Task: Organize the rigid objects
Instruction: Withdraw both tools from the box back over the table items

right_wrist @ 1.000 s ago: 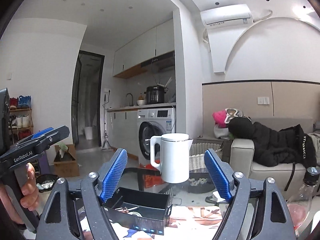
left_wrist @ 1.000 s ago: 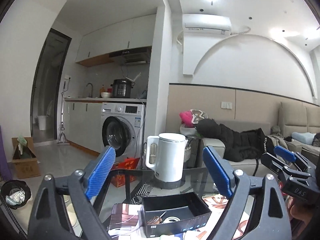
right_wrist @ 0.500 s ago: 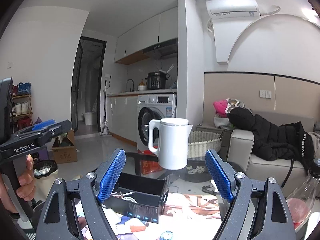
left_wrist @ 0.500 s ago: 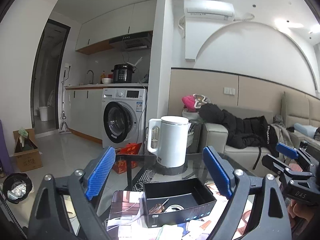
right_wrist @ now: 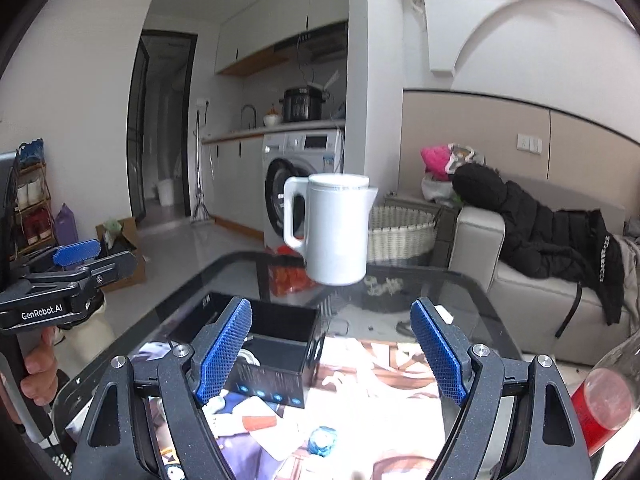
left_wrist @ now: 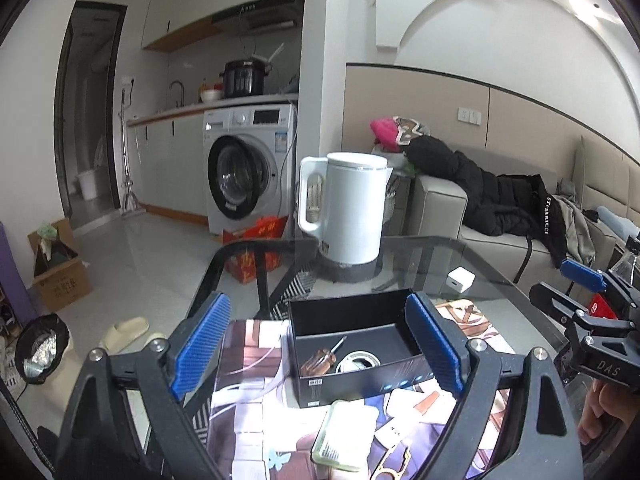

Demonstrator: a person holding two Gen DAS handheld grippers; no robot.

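Note:
A black open box (left_wrist: 352,316) stands on the glass table (left_wrist: 424,256) and holds a brown-handled tool (left_wrist: 320,360) and a round white item (left_wrist: 356,362). It also shows in the right wrist view (right_wrist: 276,324). A pale green flat case (left_wrist: 344,436), a white card (left_wrist: 404,404) and a gold clip (left_wrist: 390,466) lie in front of the box. My left gripper (left_wrist: 316,344) is open and empty above the box's front. My right gripper (right_wrist: 332,352) is open and empty to the box's right.
A white kettle (left_wrist: 346,212) stands on its base behind the box. A small white charger (left_wrist: 460,280) lies to the right. A clear bottle with red liquid (right_wrist: 604,396) stands at the table's right. A printed mat (right_wrist: 360,364) covers the table's near part.
Both grippers have tilted downward and moved toward the table, so the box and the small items in front of it show more. Both stay open and empty.

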